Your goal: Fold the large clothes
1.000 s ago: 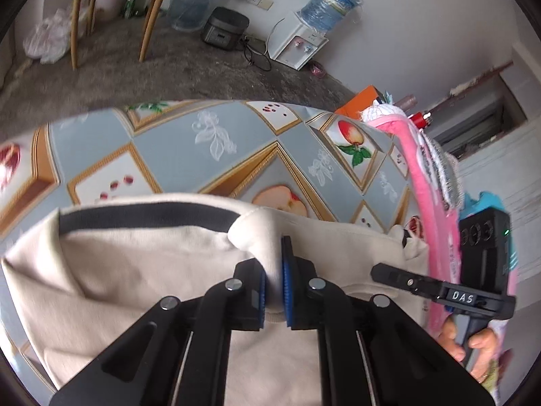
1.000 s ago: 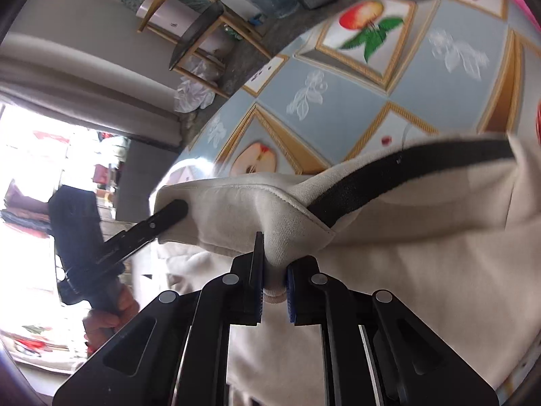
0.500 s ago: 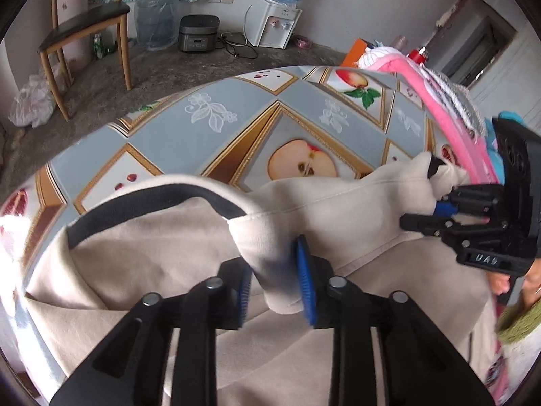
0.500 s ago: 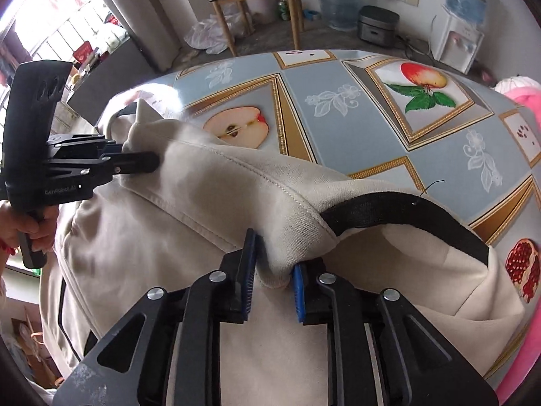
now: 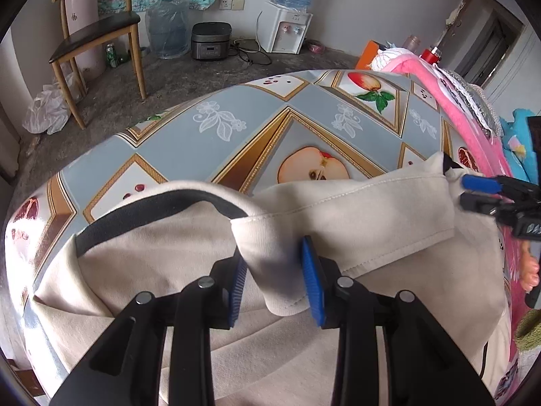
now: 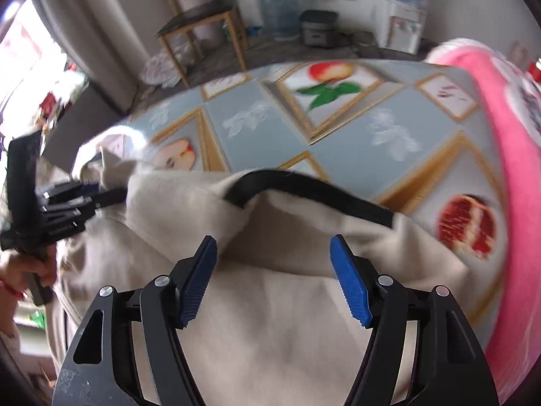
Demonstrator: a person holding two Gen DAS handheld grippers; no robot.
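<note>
Cream fabric garment with a black band [image 5: 355, 209] lies on the fruit-patterned worktop [image 5: 257, 125], left tongs [image 5: 274, 277] apart around a fold, right tongs [image 6: 274, 277] opening over it, wooden chair [image 5: 98, 40] on the grey floor [image 5: 111, 101] behind.

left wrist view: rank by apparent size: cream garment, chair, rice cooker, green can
1. Cream garment, nearest the lens, so inflated.
2. Chair.
3. Rice cooker.
4. Green can.
The last three stand far back on the floor.
</note>
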